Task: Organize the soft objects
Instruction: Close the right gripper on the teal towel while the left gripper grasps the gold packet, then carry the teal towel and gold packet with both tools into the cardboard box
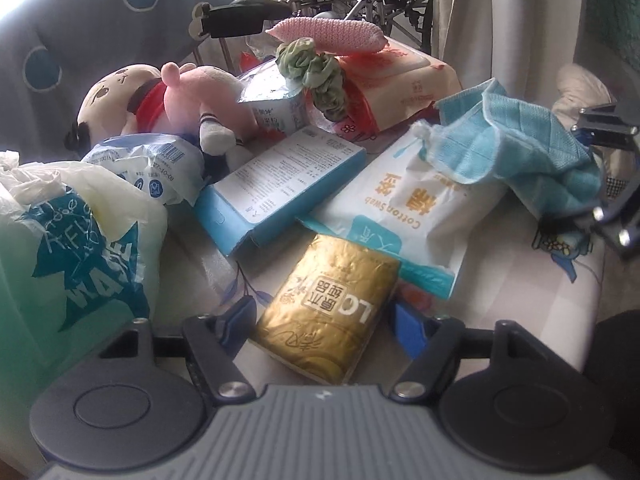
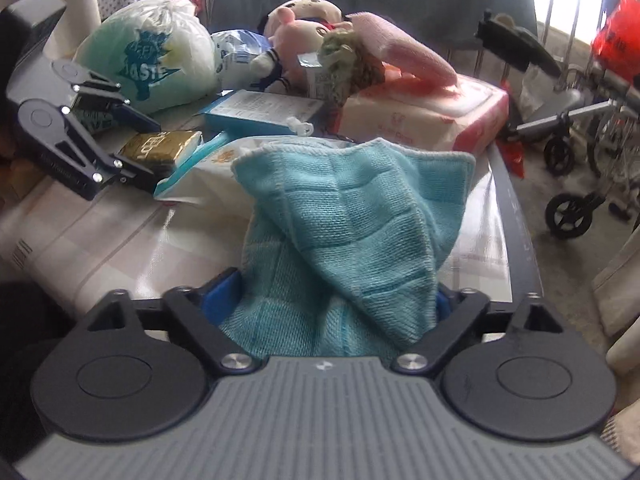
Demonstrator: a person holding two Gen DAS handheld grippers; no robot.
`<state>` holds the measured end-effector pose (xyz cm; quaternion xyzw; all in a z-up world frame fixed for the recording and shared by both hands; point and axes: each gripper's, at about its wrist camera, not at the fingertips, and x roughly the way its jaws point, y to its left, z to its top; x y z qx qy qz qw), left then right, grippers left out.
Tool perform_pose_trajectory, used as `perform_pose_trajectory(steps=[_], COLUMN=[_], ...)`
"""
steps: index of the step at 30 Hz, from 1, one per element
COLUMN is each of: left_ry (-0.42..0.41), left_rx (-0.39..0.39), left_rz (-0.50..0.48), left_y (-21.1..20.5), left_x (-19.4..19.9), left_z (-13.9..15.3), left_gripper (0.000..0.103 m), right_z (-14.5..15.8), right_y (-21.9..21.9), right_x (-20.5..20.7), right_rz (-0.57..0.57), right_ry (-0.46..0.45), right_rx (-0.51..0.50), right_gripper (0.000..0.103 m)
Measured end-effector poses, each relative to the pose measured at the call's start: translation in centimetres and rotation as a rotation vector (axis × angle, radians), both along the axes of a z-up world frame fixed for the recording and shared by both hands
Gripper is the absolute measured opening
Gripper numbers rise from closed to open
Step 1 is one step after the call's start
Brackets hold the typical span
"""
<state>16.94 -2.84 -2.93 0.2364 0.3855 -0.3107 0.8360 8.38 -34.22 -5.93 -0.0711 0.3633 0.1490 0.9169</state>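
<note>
My left gripper point(image 1: 324, 320) is around a gold tissue pack point(image 1: 332, 312) that lies on the table; its blue pads point(image 1: 408, 326) sit at both sides of the pack, and contact is unclear. It also shows in the right wrist view point(image 2: 132, 148) at the gold pack point(image 2: 160, 148). My right gripper point(image 2: 340, 300) is shut on a light blue cloth point(image 2: 352, 224) and holds it over a white cotton swab bag point(image 1: 416, 208). The cloth also shows in the left wrist view point(image 1: 516, 140). The right gripper's fingertips are hidden by the cloth.
A plush doll point(image 1: 160, 96), a blue box point(image 1: 280, 184), a green scrunchie point(image 1: 320, 68), a pink knitted piece point(image 1: 328, 34), a wet wipes pack point(image 2: 424, 120) and a tied plastic bag point(image 1: 80, 240) crowd the table. A wheelchair point(image 2: 580, 152) stands beyond the right edge.
</note>
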Motion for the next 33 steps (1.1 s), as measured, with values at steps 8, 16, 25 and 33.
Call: perform_pose_trajectory(steps=[8, 16, 25, 33], left_ry=[0.001, -0.027, -0.093, -0.186], left_rx=[-0.012, -0.078, -0.172, -0.187], left_rz=[0.025, 0.067, 0.19, 0.377], left_y=[0.4, 1.5, 7.3, 16.5], left_x=[-1.3, -3.8, -8.7, -13.0], left_z=[0.2, 2.6, 10.5, 15.8], left_gripper=[0.059, 0.058, 0.059, 0.059], right_z=[0.9, 2.9, 9.1, 14.8], right_y=[-1.6, -4.0, -0.5, 8.5], right_x=[-1.9, -6.5, -9.5, -8.1], right_rz=[-0.118, -0.169, -0.05, 0.167], right_ry=[-0.048, -0.072, -0.148, -0.161], right_rx=[0.085, 0.312, 0.44, 0.512], right_gripper=[0.021, 0.021, 0.021, 0.021])
